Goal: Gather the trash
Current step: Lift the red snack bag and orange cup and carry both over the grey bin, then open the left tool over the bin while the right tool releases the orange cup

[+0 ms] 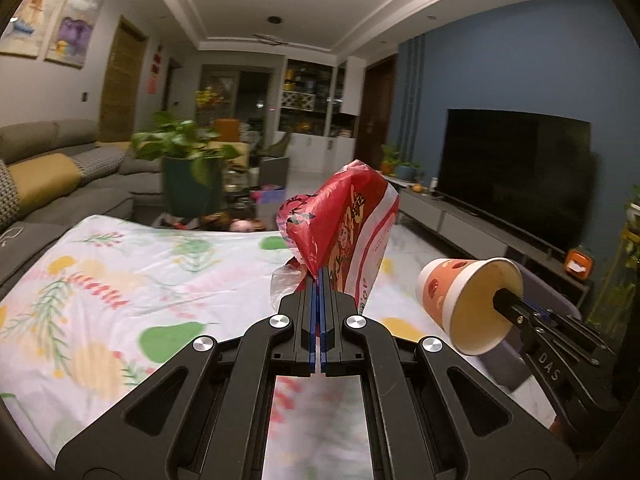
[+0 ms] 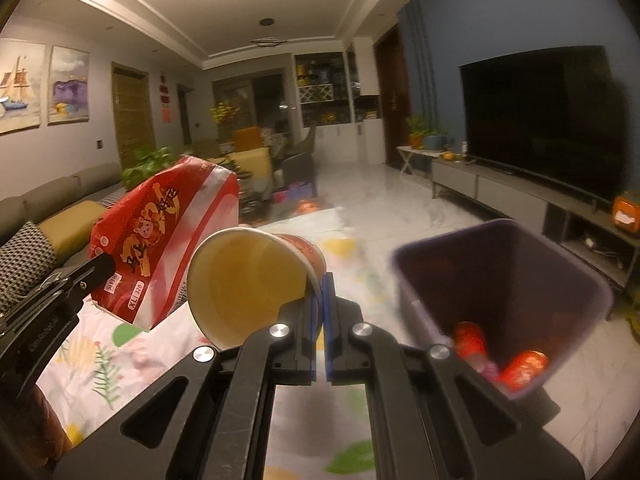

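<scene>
My left gripper (image 1: 319, 276) is shut on a red and white plastic bag (image 1: 344, 232), held up above the flowered cloth. The bag also shows in the right wrist view (image 2: 160, 240), with the left gripper (image 2: 106, 266) at its lower left. My right gripper (image 2: 320, 284) is shut on the rim of a paper cup (image 2: 248, 284) that lies on its side, mouth toward the camera. In the left wrist view the cup (image 1: 468, 304) hangs at the right on the right gripper (image 1: 500, 298). A purple trash bin (image 2: 560, 264) stands to the right with red cans (image 2: 524, 368) inside.
A flowered cloth (image 1: 120, 280) covers the table below both grippers. A grey sofa (image 1: 60, 176) lies to the left, a potted plant (image 1: 188, 172) beyond the table. A TV (image 2: 548, 120) on a low grey cabinet (image 2: 520, 196) stands to the right, across a marble floor (image 2: 380, 192).
</scene>
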